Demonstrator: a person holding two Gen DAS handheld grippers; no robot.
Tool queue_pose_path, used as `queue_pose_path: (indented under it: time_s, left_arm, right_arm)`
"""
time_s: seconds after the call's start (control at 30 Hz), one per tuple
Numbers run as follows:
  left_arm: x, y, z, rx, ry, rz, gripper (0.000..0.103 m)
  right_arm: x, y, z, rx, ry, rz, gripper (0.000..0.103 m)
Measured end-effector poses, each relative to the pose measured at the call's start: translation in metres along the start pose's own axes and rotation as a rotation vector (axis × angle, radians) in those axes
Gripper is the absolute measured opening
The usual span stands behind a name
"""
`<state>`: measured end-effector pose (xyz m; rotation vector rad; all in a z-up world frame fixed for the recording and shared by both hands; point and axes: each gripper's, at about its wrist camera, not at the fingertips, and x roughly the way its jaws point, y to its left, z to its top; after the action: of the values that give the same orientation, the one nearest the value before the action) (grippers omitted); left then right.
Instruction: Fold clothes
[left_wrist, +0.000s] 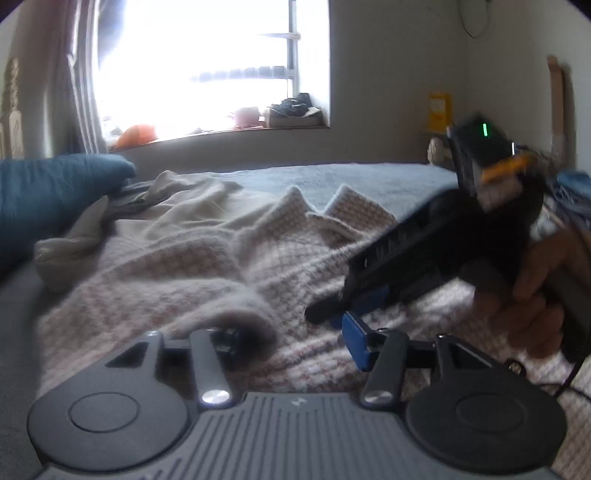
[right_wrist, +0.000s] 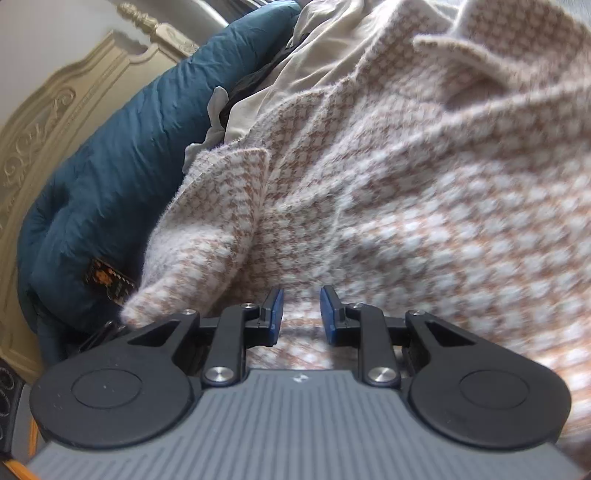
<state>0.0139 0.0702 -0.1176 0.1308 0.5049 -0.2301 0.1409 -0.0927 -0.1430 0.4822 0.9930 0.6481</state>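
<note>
Checked sweater (right_wrist: 406, 177) lies rumpled beside the blue pillow (right_wrist: 110, 177). My left gripper (left_wrist: 291, 341) stands open, right gripper (right_wrist: 301, 314) parted, both empty (pinch the hem evenly).

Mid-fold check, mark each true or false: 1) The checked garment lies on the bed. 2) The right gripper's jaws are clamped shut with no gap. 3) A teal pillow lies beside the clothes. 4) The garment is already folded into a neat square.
1) True: the checked garment is spread on the bed.
2) False: the right gripper shows a clear gap between its pads, above the fabric.
3) True: the teal pillow lies beside it.
4) False: it lies rumpled, collar points sticking up.
</note>
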Motion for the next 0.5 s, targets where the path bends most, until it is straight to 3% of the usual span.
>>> queue_pose_path:
  time_s: [0.13, 0.23, 0.33, 0.4, 0.5]
  left_arm:
    - [0.014, -0.027, -0.013, 0.146, 0.024, 0.028, 0.059]
    - [0.023, -0.034, -0.023, 0.176, 0.048, 0.03, 0.061]
    - [0.026, -0.034, -0.026, 0.182, 0.048, 0.023, 0.066]
    - [0.026, -0.037, -0.029, 0.202, 0.045, 0.021, 0.067]
    - [0.027, -0.041, -0.033, 0.238, 0.043, 0.024, 0.069]
  right_arm:
    - [-0.028, 0.028, 0.017, -0.193, -0.083, -0.129, 0.031]
    - [-0.037, 0.064, 0.028, -0.368, -0.13, -0.115, 0.034]
    - [-0.022, 0.109, 0.027, -0.52, -0.081, -0.042, 0.048]
    - [0.001, 0.14, 0.022, -0.619, 0.0, 0.003, 0.05]
    - [0.038, 0.187, 0.008, -0.803, 0.101, -0.01, 0.052]
